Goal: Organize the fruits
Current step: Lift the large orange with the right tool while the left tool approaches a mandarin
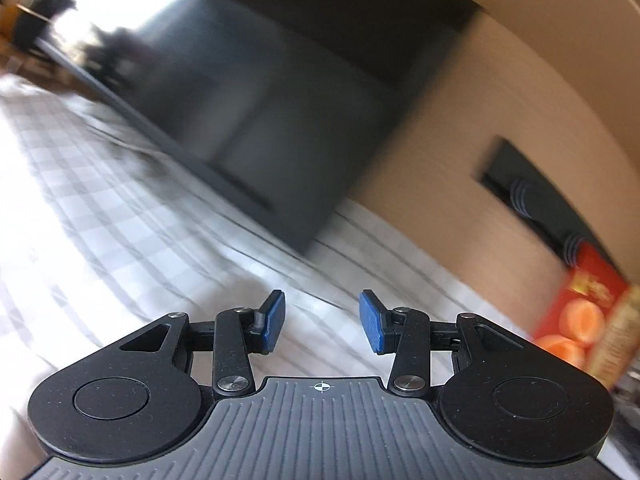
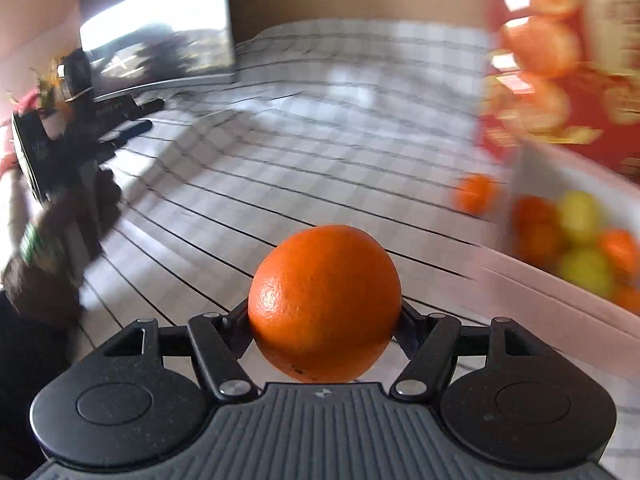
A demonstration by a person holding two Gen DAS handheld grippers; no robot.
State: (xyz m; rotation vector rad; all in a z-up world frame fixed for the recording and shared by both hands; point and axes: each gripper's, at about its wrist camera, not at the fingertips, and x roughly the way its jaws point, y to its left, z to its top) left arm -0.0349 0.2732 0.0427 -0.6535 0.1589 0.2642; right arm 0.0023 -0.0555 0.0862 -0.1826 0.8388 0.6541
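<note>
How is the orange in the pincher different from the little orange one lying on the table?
The held orange is clamped in the right gripper, up off the checked tablecloth; the loose orange lies on the cloth beside the white tray, with nothing touching it. The held orange looks big and sharp, with dimpled skin showing; the loose orange looks small and blurred, being farther from the camera. Both are round and orange.

My left gripper (image 1: 322, 320) is spread apart with nothing between its blue pads (image 1: 275, 322), hovering over the checked cloth (image 1: 120, 220). Ahead stands a dark box (image 1: 280, 120), blurred. To its right is a cardboard wall (image 1: 460, 200) with a dark slot (image 1: 532, 196), and a red carton (image 1: 580, 320) printed with oranges.
</note>
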